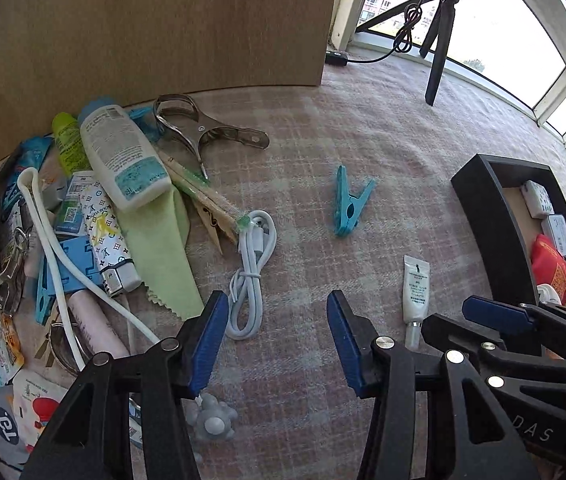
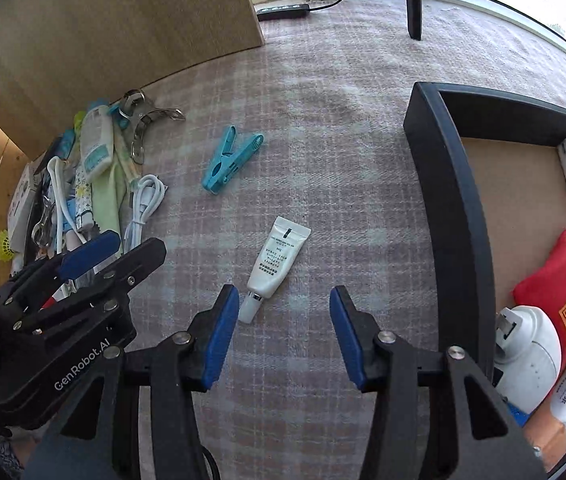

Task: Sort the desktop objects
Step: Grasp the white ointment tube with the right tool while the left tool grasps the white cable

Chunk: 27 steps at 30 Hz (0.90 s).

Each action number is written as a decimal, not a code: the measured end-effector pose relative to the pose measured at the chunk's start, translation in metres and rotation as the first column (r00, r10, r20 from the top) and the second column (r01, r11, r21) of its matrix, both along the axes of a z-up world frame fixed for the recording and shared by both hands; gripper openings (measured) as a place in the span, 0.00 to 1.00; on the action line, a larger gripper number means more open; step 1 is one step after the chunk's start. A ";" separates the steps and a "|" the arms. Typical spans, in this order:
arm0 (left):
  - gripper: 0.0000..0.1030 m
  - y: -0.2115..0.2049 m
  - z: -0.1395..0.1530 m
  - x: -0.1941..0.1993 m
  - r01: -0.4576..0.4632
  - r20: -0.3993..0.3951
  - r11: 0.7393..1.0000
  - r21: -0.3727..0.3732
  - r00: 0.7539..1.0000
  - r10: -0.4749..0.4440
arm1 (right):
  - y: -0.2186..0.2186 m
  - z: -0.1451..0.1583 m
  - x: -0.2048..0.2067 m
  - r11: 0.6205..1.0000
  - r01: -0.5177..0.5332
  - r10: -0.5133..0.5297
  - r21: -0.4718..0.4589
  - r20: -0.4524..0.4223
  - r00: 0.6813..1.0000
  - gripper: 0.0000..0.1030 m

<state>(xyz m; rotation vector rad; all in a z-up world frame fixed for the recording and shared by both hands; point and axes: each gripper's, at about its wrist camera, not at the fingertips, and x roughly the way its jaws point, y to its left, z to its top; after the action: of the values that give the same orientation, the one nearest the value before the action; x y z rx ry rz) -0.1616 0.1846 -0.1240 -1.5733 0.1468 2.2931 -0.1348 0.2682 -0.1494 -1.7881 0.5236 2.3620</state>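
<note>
Lying on the tabletop [image 2: 323, 128] just ahead of the right tongs [image 2: 285, 334], the small white tube [image 2: 279, 260] looks light, soft-walled and slick; best pinched across its flat middle, not the cap. Both right and left tongs [image 1: 277, 342] stand open, empty.

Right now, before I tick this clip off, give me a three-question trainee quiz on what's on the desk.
1. True or false: the blue clothes peg lies inside the black tray.
2. Which item lies closest to the right gripper? A) the white tube B) the white cable C) the metal clip
3. Fill in: both the right gripper and the left gripper are ____ and hold nothing.

Key: 1 false, it lies on the cloth outside; 2 A; 3 open.
</note>
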 end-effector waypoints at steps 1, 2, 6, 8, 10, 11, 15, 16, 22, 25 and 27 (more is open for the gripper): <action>0.47 0.001 -0.001 -0.002 0.002 -0.003 1.000 -0.009 1.000 -0.002 | -0.001 -0.003 -0.002 1.000 -0.002 0.002 0.003 0.006 1.000 0.45; 0.47 0.001 -0.003 -0.003 0.002 -0.007 1.000 -0.018 1.000 -0.002 | -0.002 -0.006 -0.003 1.000 -0.005 0.005 0.008 0.013 1.000 0.45; 0.45 0.000 -0.010 -0.012 -0.011 0.004 0.999 -0.038 1.000 0.011 | -0.007 -0.012 -0.007 0.999 -0.016 0.015 0.038 0.025 1.000 0.45; 0.41 0.000 -0.011 -0.014 -0.019 -0.003 0.999 -0.042 1.000 0.019 | -0.010 -0.012 -0.009 0.998 -0.025 0.023 0.060 0.027 0.999 0.45; 0.39 0.003 -0.011 -0.016 -0.014 -0.007 0.999 -0.046 1.000 0.013 | -0.013 -0.012 -0.010 0.996 -0.037 0.034 0.084 0.028 0.999 0.45; 0.38 0.005 -0.011 -0.016 -0.010 -0.010 0.999 -0.050 1.000 0.009 | -0.015 -0.012 -0.010 0.994 -0.044 0.042 0.102 0.029 0.999 0.41; 0.28 0.006 -0.011 -0.015 -0.013 -0.034 0.997 -0.074 0.999 0.010 | -0.019 -0.012 -0.008 0.986 -0.068 0.065 0.152 0.024 0.998 0.23; 0.21 0.005 -0.011 -0.016 -0.017 -0.041 0.997 -0.079 0.999 0.014 | -0.018 -0.012 -0.008 0.985 -0.071 0.068 0.156 0.023 0.997 0.21; 0.15 0.001 -0.009 -0.014 -0.020 -0.049 0.997 -0.078 0.999 0.016 | -0.018 -0.011 0.000 0.980 -0.087 0.086 0.181 0.012 0.996 0.18; 0.14 0.001 -0.009 -0.011 -0.020 -0.047 0.997 -0.071 0.999 0.017 | -0.020 -0.011 0.002 0.978 -0.093 0.092 0.189 0.010 0.996 0.18; 0.14 0.000 -0.008 -0.009 -0.026 -0.035 0.998 -0.052 0.999 0.024 | -0.020 -0.010 0.003 0.979 -0.092 0.093 0.181 0.007 0.996 0.18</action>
<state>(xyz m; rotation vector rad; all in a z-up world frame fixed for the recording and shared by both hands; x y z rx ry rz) -0.1703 0.1847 -0.1318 -1.5697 0.1984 2.3543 -0.1313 0.2483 -0.1598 -1.7651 0.2201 2.3834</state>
